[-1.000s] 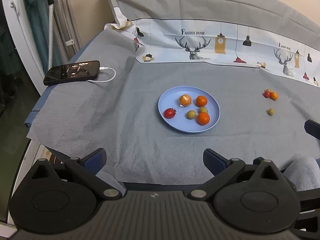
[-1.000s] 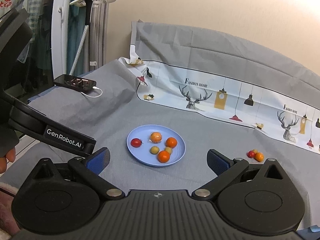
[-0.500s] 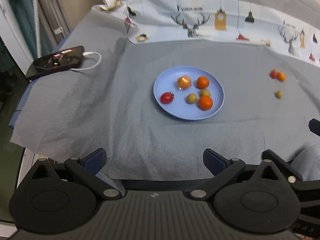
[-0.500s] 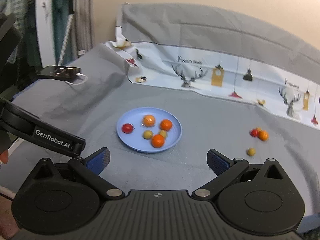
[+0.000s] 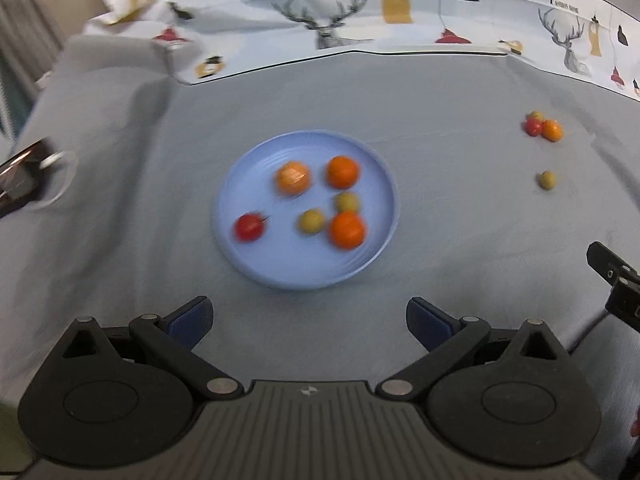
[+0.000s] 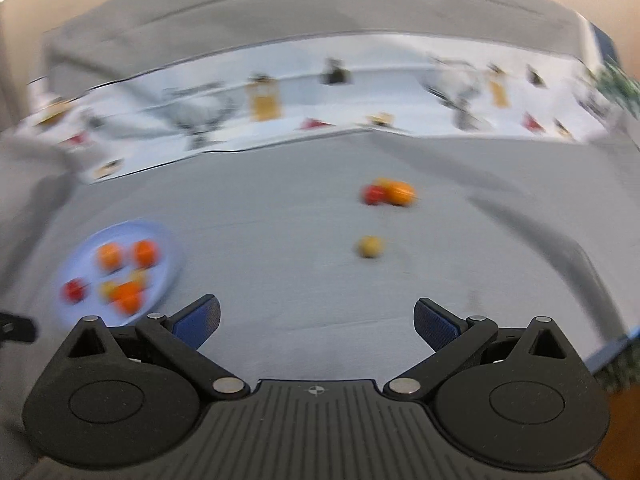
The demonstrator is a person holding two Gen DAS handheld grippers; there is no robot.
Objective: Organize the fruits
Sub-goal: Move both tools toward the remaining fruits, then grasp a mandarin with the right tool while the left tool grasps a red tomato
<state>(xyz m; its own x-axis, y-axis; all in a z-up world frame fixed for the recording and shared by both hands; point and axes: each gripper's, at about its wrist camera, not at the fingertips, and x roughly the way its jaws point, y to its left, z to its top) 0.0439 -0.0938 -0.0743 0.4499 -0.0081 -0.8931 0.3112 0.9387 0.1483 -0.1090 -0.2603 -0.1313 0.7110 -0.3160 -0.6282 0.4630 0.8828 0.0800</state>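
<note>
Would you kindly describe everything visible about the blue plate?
The blue plate is round and pale blue, with a low raised rim and what looks like a plastic finish. It lies flat on the grey cloth and holds six small fruits: three orange, two yellow-green, one red. Neither gripper touches it. Motion blur hides finer detail.

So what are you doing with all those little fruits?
Someone holding two grippers is gathering small fruits onto the blue plate. Six sit on it already. A yellow-green fruit and a little red and orange cluster lie loose on the grey cloth. The right gripper faces them, open and empty; the left gripper is open too.
</note>
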